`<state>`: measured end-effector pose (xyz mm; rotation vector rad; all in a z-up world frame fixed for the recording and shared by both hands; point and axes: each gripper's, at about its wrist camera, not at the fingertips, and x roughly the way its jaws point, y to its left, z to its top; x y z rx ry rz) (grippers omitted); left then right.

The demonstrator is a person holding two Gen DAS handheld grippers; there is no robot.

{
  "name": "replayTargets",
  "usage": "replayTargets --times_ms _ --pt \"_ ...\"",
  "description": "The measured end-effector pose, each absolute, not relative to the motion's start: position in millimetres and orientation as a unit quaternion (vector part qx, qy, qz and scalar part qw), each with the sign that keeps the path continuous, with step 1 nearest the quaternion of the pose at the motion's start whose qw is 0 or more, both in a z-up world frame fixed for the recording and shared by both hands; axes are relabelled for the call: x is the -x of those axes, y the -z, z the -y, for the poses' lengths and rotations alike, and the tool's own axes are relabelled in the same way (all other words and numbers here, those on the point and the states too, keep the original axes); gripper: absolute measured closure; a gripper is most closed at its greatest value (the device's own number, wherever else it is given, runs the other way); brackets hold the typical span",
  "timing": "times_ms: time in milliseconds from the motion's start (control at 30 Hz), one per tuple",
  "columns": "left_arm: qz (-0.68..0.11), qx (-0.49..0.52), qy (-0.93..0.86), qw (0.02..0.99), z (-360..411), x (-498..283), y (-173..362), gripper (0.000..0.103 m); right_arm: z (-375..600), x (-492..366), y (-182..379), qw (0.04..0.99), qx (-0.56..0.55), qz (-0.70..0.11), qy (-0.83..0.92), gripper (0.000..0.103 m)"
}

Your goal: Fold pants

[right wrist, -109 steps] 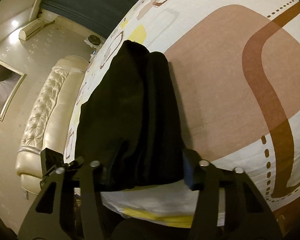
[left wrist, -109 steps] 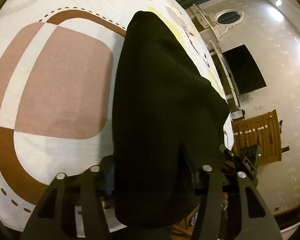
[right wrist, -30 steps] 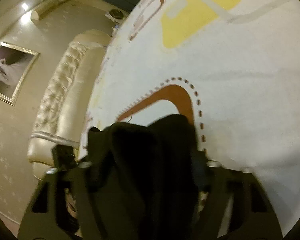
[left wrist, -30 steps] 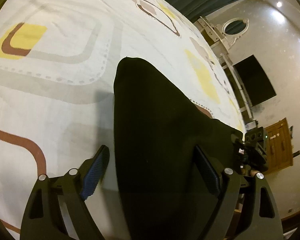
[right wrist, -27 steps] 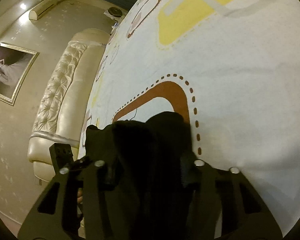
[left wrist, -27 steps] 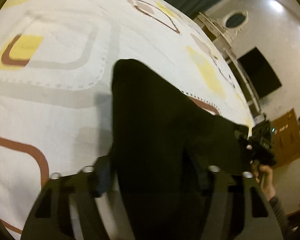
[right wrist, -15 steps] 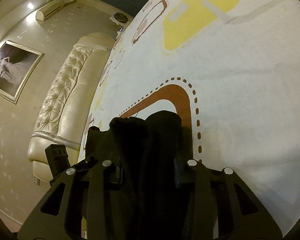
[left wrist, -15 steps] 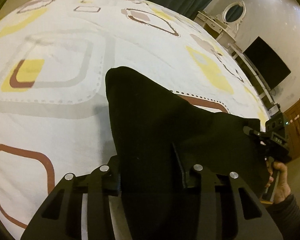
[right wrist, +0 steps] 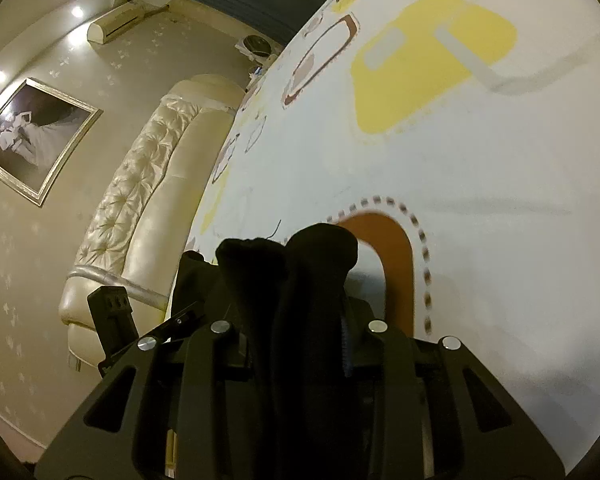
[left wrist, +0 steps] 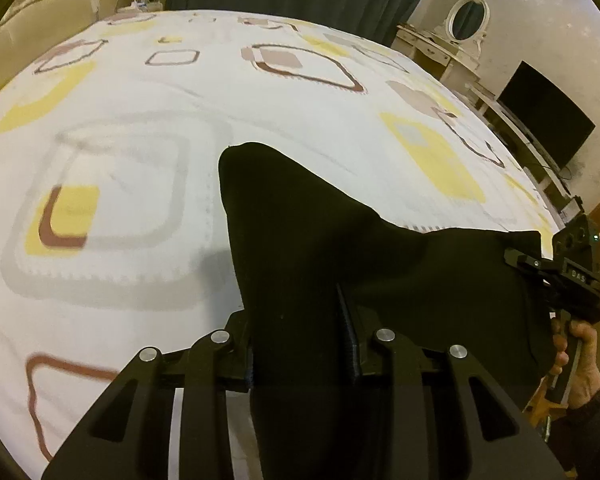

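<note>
In the left wrist view, the left gripper [left wrist: 300,344] has just been closing, and its jaws now pinch a bunched edge of the black pants [left wrist: 312,240]. From the grip the cloth runs up to a corner at about 11 o'clock that lies on the patterned bedspread [left wrist: 140,112], and sags across to 3 o'clock, where the right gripper [left wrist: 540,268] holds the other end. A hand [left wrist: 576,364] carries that tool at 4 o'clock. The risk here is the slack span between the two tools: if the grippers move apart unevenly or one lifts ahead of the other, the fold line will skew and the layers will slide out of line. The far corner also drags on the bedspread, so I judge it could catch and roll under as the cloth is carried.

In the right wrist view, the right gripper [right wrist: 296,340] has just been closing too, and it clamps a thick wad of pants [right wrist: 300,276] that humps up at 12 o'clock above the jaws. The left gripper [right wrist: 112,320] shows at 9 o'clock. So many layers sit in this bite that the inner ones may not be gripped at all; a quick pull could let them slip free. The bed's edge is close, toward 8 o'clock, so dropped cloth could slide off the bedspread [right wrist: 500,200].
</note>
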<state>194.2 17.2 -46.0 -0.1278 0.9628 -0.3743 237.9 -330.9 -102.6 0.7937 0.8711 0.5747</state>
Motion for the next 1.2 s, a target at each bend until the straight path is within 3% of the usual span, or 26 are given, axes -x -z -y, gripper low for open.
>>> replayTargets --times_ms 533,1200 --pt "-0.459 0.039 0.129 0.878 -16.0 -269.8 45.6 0.070 323.1 -313.8 102.5 0.799 -0.371 -0.402 -0.250 0.075" --pt "-0.466 0.042 0.130 0.874 -20.7 -276.5 62.8 0.066 332.2 -324.3 129.9 0.781 -0.396 -0.417 -0.245 0.074"
